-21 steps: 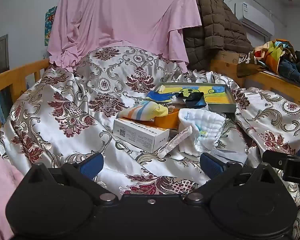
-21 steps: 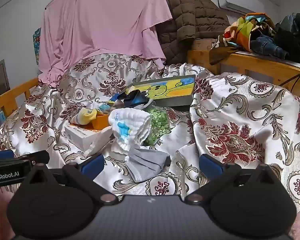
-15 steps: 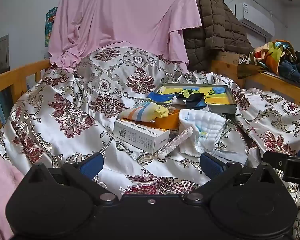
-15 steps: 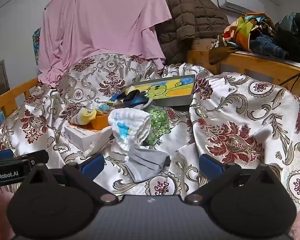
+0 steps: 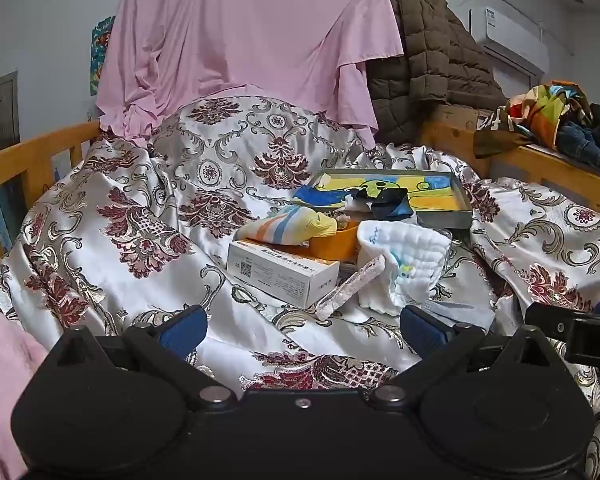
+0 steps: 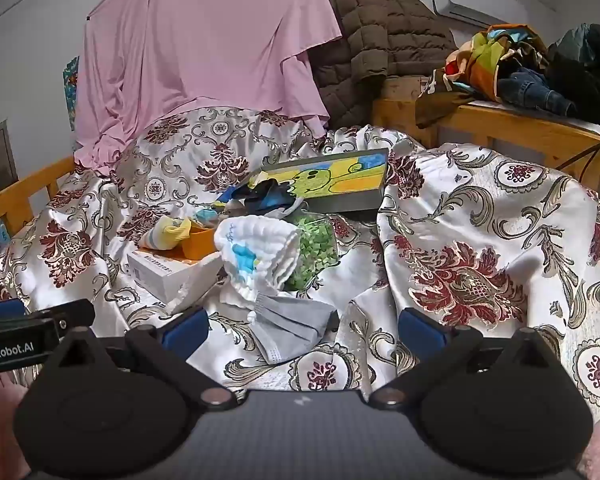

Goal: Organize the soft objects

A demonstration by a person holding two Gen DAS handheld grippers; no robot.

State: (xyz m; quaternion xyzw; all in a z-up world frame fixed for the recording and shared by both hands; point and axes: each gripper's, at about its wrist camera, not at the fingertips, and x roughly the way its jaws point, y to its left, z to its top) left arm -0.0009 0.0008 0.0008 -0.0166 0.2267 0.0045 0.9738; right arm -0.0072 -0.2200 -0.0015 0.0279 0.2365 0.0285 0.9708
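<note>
Left wrist view shows the left gripper (image 5: 302, 330) with its jaws spread wide and nothing between them, hovering above a satin floral bedspread (image 5: 140, 216). Ahead sits a small heap: a white medicine box (image 5: 280, 274), a striped sock (image 5: 288, 228) resting on an orange container (image 5: 334, 242), a folded white gauze cloth (image 5: 408, 260) just right of the box, and a thin wrapped strip (image 5: 352, 286) leaning between box and cloth. Behind them a shallow tray with a yellow cartoon picture (image 5: 440, 196) holds dark socks (image 5: 388, 202).

Right wrist view shows the right gripper (image 6: 302, 330), likewise wide apart and empty. A grey face mask (image 6: 292, 326) lies on the bedspread between its 2 fingers, untouched, with the gauze cloth just beyond and a bag of green pellets (image 6: 316, 250) beside that cloth.
</note>
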